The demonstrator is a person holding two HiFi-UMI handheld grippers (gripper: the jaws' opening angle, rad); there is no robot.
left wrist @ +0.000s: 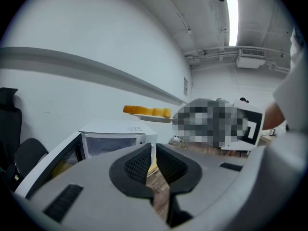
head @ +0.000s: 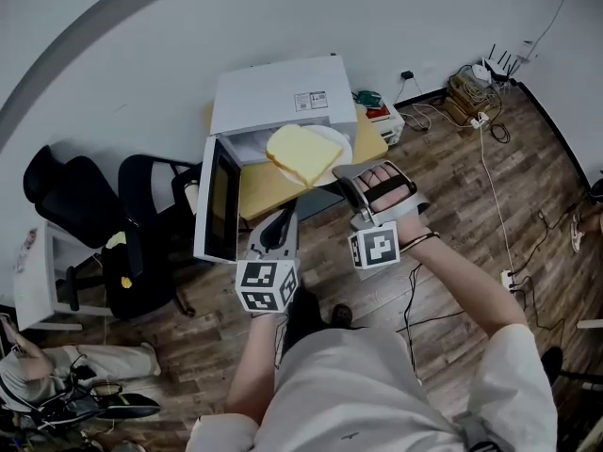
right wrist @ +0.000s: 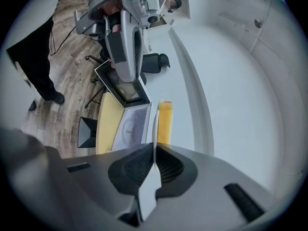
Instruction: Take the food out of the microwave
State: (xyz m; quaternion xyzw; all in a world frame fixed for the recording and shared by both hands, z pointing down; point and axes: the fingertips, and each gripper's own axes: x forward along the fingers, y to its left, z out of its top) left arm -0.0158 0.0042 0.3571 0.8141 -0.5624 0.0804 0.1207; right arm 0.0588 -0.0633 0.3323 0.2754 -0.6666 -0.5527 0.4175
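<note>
The right gripper (head: 347,182) is pinched tight on the edge of a white plate (head: 337,141). A yellow slice of bread (head: 301,154) lies on the plate, up above the open microwave (head: 273,97). The left gripper (head: 282,219), in front of the microwave, is closed and holds nothing.

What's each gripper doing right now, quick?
Left gripper: closed, empty.
Right gripper: closed on the rim of the plate carrying the bread.

White wall (head: 141,45) on the far side, grey rail (left wrist: 96,71) along it. Wood-plank floor (head: 452,186). Black office chairs (head: 61,186) left, yellow table (head: 264,196) centre, cable tangle (head: 476,102) far right. Ceiling strip light (left wrist: 232,20) on.
</note>
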